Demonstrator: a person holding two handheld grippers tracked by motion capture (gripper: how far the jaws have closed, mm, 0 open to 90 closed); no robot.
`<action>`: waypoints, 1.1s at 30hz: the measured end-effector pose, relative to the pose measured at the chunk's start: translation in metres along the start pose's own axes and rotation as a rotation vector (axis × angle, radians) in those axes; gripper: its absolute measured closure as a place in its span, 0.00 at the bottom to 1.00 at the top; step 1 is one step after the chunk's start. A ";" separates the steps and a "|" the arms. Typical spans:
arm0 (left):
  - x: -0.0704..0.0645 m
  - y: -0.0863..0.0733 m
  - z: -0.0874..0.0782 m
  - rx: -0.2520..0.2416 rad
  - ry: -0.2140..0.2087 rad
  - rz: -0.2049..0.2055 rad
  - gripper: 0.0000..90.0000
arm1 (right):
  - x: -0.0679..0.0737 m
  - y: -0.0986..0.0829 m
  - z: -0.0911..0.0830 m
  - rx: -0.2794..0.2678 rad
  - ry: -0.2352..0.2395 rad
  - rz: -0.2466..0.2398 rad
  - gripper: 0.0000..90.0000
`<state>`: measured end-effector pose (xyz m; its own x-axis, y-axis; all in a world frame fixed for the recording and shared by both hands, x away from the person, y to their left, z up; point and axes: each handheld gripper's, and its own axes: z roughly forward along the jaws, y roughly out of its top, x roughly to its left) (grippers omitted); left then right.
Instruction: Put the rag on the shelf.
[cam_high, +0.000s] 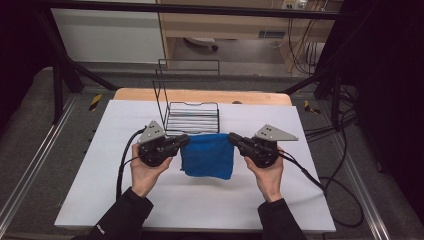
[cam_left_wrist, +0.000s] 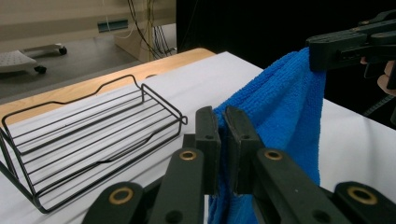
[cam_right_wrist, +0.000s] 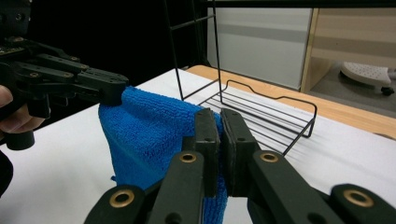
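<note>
Cloth: a blue cloth (cam_high: 207, 155) hangs between the two grippers, held up by its top corners, above the middle of the worktop; its lower edge looks to reach the white surface, though I cannot tell whether it touches.
Cloth surface: fluffy, looped weave, folded double by the look of its thick edge in the right gripper view (cam_right_wrist: 149, 135).
Left hand-held gripper: the left hand-held gripper (cam_high: 184, 140) has its jaws pressed together on the cloth's top left corner; in its own view the fabric (cam_left_wrist: 280, 112) runs out from between them.
Right hand-held gripper: the right hand-held gripper (cam_high: 233, 139) pinches the top right corner, jaws squeezed tight on the fabric.
Hands: the left hand (cam_high: 145, 172) and right hand (cam_high: 267, 177) grip the tools from below, dark sleeves behind.
Rack: a black wire rack (cam_high: 192, 117) stands just behind the cloth, with a tall wire back.
Worktop: the white worktop (cam_high: 200, 205) has a wooden strip (cam_high: 200, 95) along its far edge.
</note>
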<state>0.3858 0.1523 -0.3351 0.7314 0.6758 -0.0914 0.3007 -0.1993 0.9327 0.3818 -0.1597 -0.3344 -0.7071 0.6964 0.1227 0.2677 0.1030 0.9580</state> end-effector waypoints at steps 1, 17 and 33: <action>0.000 0.001 -0.001 -0.002 0.001 0.002 0.94 | 0.000 0.001 0.000 -0.004 0.000 -0.004 0.96; 0.001 0.017 -0.014 -0.080 0.027 0.006 0.94 | 0.010 0.020 -0.004 -0.073 -0.001 -0.029 0.96; 0.012 0.046 -0.026 -0.178 0.048 0.007 0.94 | 0.015 0.049 0.001 -0.144 -0.019 -0.056 0.96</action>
<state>0.3923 0.1695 -0.2845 0.7016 0.7089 -0.0718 0.1795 -0.0784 0.9806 0.3852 -0.1438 -0.2862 -0.7052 0.7061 0.0640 0.1300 0.0401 0.9907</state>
